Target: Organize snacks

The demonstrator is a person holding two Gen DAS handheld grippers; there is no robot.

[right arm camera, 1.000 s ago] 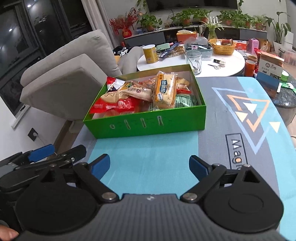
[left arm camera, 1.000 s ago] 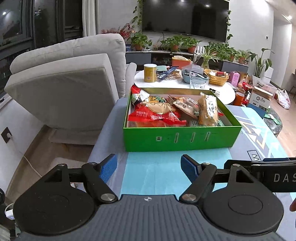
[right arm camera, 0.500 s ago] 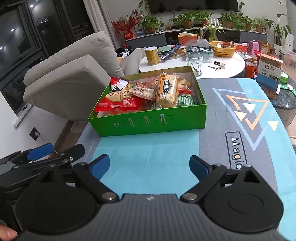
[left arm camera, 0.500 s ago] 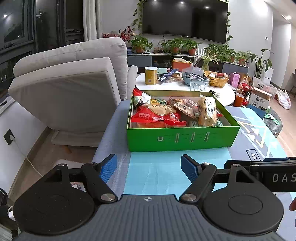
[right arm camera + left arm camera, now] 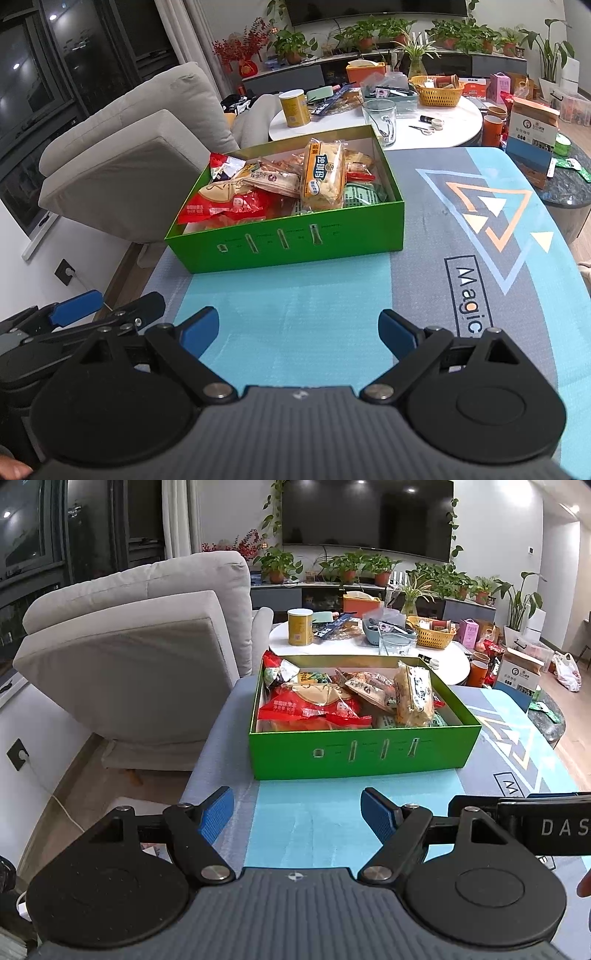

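A green box (image 5: 362,755) (image 5: 295,240) stands on the blue mat, filled with snack packets. A red packet (image 5: 310,707) (image 5: 225,206) lies at its left. A yellow bread pack (image 5: 413,696) (image 5: 323,173) leans upright at its right. My left gripper (image 5: 297,814) is open and empty, hovering over the mat in front of the box. My right gripper (image 5: 297,332) is open and empty too, just right of the left one, whose side shows in the right wrist view (image 5: 74,314).
The mat (image 5: 480,236) with a triangle print covers the table. A grey armchair (image 5: 147,657) stands left of it. Behind the box a round white table (image 5: 454,118) holds a yellow can (image 5: 293,109), a glass (image 5: 380,116) and a yellow basket (image 5: 437,90).
Both grippers have drawn back and risen slightly from the box, so it looks smaller and farther. Both stay open and empty. The box and snacks have not moved.
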